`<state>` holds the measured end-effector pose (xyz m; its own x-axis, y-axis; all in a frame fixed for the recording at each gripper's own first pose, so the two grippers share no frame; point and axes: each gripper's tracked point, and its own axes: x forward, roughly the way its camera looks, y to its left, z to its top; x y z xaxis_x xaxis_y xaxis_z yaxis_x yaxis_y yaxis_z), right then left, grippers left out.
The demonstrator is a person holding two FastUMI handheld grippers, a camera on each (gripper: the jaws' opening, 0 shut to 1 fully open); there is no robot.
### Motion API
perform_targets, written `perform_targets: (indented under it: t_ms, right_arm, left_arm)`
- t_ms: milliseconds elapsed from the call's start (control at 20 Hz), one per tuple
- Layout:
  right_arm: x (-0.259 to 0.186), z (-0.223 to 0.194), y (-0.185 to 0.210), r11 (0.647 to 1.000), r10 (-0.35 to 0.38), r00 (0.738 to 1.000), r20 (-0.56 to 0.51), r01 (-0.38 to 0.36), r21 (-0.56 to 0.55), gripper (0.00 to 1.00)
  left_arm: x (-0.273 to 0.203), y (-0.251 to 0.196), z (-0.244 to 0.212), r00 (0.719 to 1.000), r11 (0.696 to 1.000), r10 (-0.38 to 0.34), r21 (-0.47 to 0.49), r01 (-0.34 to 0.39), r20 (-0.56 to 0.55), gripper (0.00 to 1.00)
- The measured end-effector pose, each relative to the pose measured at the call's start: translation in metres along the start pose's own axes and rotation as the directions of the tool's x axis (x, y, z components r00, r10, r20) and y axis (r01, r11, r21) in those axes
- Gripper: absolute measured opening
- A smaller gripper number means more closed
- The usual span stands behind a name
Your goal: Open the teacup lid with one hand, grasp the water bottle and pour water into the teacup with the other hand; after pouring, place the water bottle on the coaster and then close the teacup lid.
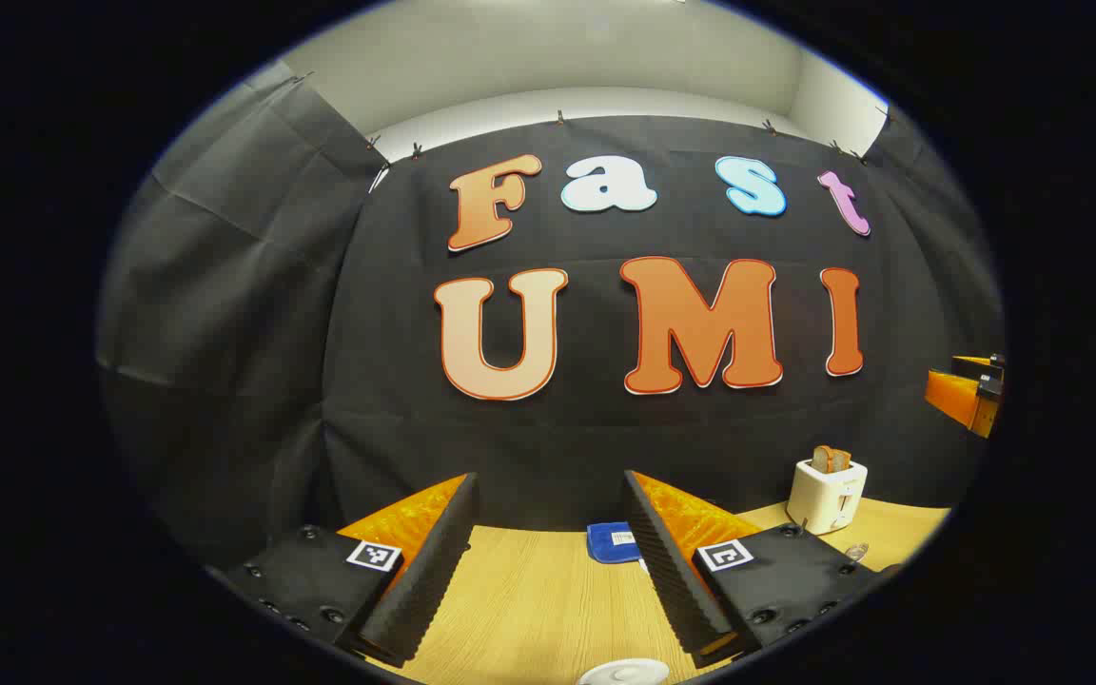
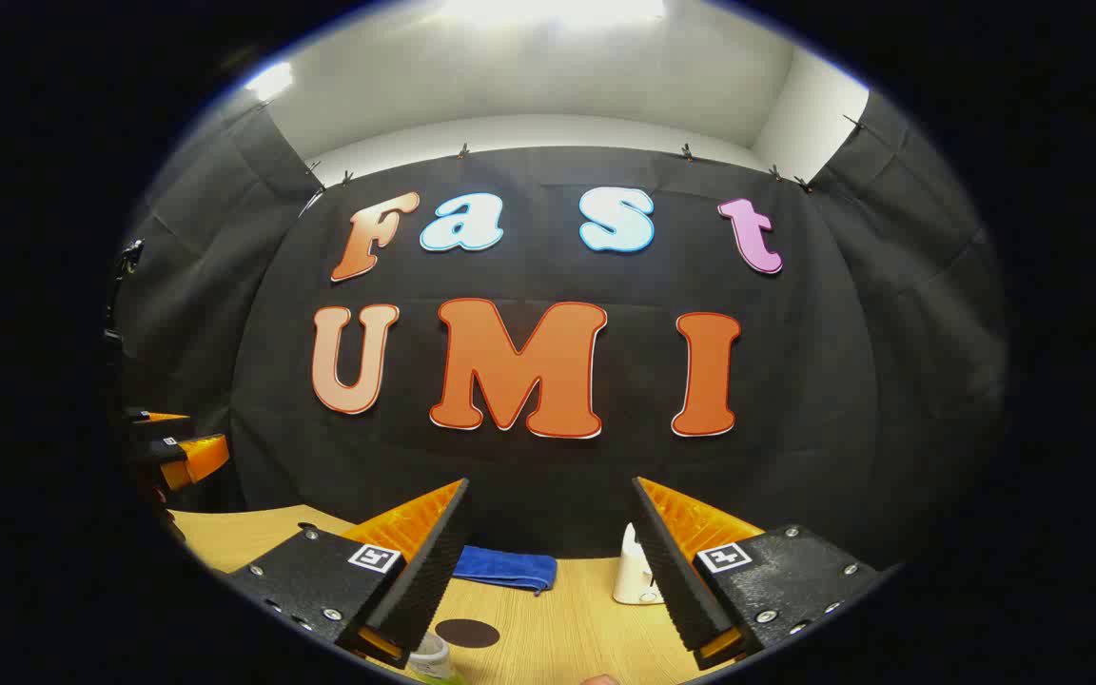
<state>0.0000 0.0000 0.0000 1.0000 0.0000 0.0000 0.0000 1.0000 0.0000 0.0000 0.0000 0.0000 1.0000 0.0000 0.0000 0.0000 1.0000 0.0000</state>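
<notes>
The teacup lid (image 1: 622,673) peeks in at the very bottom of the left gripper view, a white disc just below and between the left tool's (image 1: 548,561) 2 fingers. The left tool is spread wide with nothing between the fingers, poised above the lid rather than on it. Over in the right gripper view, the water bottle (image 2: 434,658) shows as a pale cap and a greenish top at the bottom edge, right under the right tool's (image 2: 553,571) left finger, and the dark round coaster (image 2: 468,633) lies just beside it on the wooden surface (image 2: 548,637). The right tool is also spread, holding nothing.

Risk now: both targets sit at the rim of each camera's sight, so either descent is close to blind. My judgement is that the left tool could come down off-centre and skid the lid sideways, or tip the cup. The bottle sits under 1 finger, not between the 2, so a straight drop could knock it over, perhaps onto the coaster.

What each view adds: the left gripper view gives the lid, a white toaster (image 1: 828,495) with bread in it, far right, and a folded blue cloth (image 1: 613,542) near the wall. The right gripper view gives the bottle and coaster, the cloth (image 2: 505,568) again, and the toaster (image 2: 634,571) half hidden behind a finger.
</notes>
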Motion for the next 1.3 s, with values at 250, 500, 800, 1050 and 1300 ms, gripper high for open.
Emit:
perform_targets:
  t_ms: [250, 500, 800, 1050, 1300]
  right_arm:
    - [0.001, -0.003, 0.002, 1.0, 0.008, 1.0, -0.007, -0.008, 0.004, 0.97]
    - [0.002, -0.005, 0.004, 1.0, 0.016, 1.0, -0.006, -0.016, -0.001, 0.97]
    - [0.003, -0.001, 0.003, 1.0, 0.017, 1.0, 0.004, -0.017, 0.004, 0.97]
    - [0.002, -0.005, 0.001, 1.0, 0.017, 1.0, 0.002, -0.017, 0.008, 0.97]
    - [-0.003, -0.013, -0.001, 1.0, 0.019, 1.0, -0.008, -0.019, 0.016, 0.97]
  left_arm:
    - [0.001, 0.001, -0.003, 1.0, 1.0, 0.004, 0.004, -0.004, -0.003, 0.97]
    - [0.001, 0.0, -0.002, 1.0, 1.0, 0.003, 0.004, -0.003, -0.002, 0.96]
    - [0.002, -0.002, -0.003, 1.0, 1.0, 0.001, 0.005, -0.001, -0.002, 0.97]
    - [-0.002, -0.003, -0.004, 1.0, 1.0, -0.013, -0.002, 0.013, 0.001, 0.96]
    - [-0.006, -0.005, -0.024, 0.999, 1.0, -0.028, 0.003, 0.028, -0.041, 0.96]
